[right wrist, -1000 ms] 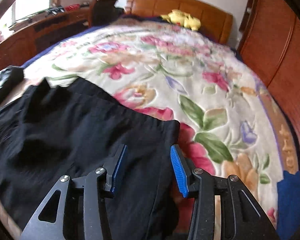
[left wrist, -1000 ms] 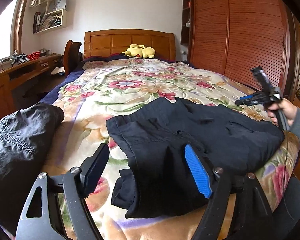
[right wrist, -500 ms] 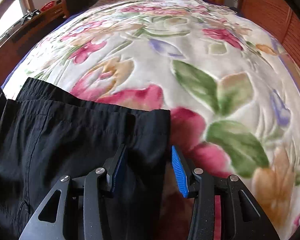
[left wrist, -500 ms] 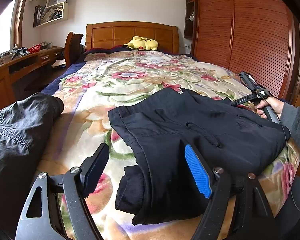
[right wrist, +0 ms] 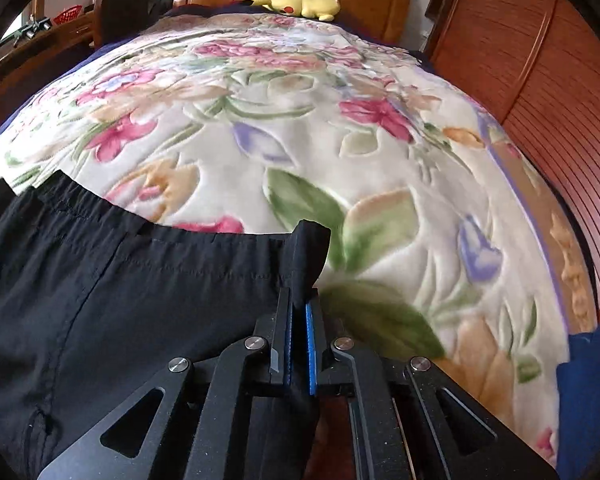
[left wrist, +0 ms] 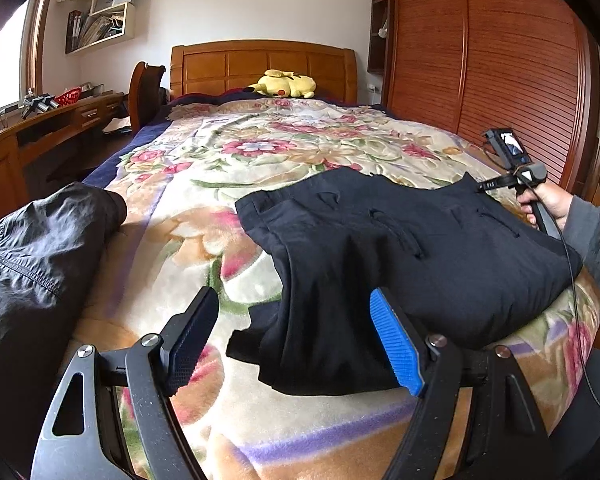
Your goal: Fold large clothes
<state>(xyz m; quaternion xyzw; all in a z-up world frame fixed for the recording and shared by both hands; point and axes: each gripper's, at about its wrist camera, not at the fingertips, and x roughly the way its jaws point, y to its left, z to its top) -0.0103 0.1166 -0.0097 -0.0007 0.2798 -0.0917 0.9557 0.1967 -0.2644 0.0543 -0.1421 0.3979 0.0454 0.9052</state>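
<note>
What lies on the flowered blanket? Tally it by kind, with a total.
Black fabric trousers: 1
Dark grey crinkled jacket: 1
Yellow plush toy: 1
Total: 3

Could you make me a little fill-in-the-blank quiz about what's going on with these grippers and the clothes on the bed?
1. The right gripper is shut on a corner of the black ____ at the waistband.
2. The left gripper is ____, its pads apart and pressing on nothing.
3. The garment lies on a ____-patterned blanket.
4. Near the wooden headboard rests a ____ plush toy.

Missing words: trousers; open; flower; yellow
</note>
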